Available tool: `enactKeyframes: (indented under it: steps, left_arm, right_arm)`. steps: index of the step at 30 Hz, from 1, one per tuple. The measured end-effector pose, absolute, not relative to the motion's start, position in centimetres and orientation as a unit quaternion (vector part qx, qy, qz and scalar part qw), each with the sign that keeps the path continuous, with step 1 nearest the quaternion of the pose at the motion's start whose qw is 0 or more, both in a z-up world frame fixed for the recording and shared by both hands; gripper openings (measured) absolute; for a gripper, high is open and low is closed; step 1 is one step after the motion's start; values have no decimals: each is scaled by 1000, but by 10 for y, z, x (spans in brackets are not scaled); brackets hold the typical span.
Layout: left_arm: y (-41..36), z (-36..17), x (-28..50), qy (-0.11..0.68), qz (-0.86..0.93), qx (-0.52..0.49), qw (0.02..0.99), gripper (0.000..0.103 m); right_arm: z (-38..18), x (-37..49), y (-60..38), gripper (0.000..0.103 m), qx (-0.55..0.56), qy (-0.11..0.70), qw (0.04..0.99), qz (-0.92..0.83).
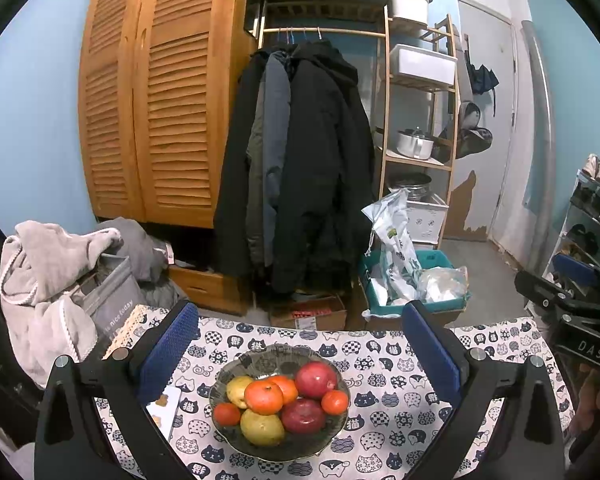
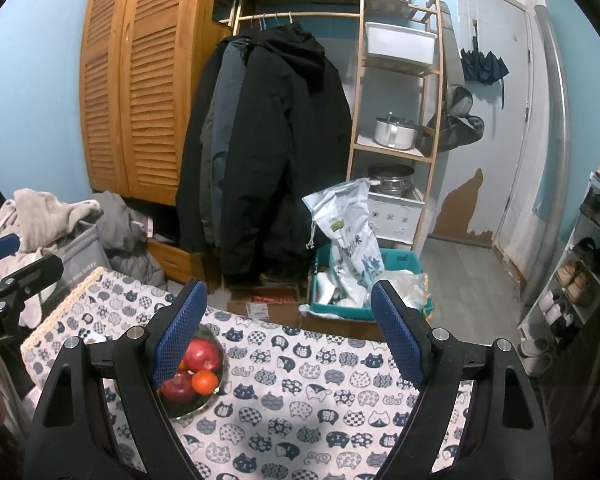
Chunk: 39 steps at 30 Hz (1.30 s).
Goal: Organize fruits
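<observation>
Fruit bowl framed between two wide-open, empty grippers.

Nearest, the left gripper is held with its jaws spread wide, gripping nothing; the right gripper is likewise seen wide apart and empty. Between the left jaws, a glass bowl is set on the cat-patterned worktop, piled with red apples, oranges and yellow pears. Beyond the worktop's far edge, dark coats are hung beside a louvred wardrobe.
</observation>
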<state>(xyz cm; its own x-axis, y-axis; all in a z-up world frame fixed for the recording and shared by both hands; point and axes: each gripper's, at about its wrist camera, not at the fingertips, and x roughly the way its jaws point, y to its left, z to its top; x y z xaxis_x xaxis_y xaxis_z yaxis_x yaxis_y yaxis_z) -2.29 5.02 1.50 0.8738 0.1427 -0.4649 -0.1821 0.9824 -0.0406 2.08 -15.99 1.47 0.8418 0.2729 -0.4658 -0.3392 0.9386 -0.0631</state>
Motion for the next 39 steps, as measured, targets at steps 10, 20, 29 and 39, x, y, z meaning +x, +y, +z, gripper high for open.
enactKeyframes:
  steps: [10,20,29,39]
  left_arm:
    - [51,17,-24,234,85,-41,968,103]
    - [52,20,-25,234,88,-40,968,103]
    - [52,24,-25,235,106,-41,965,103]
    - [55,22,-24,238,100,-57,964,103]
  right_arm:
    - [15,21,-160,83,-72,231,957,161]
    - [16,22,-163,83,-71,230,957,160]
    - [16,22,-163,83,-71,230,957,160]
    - [16,22,-162,83,-72,230,957,160]
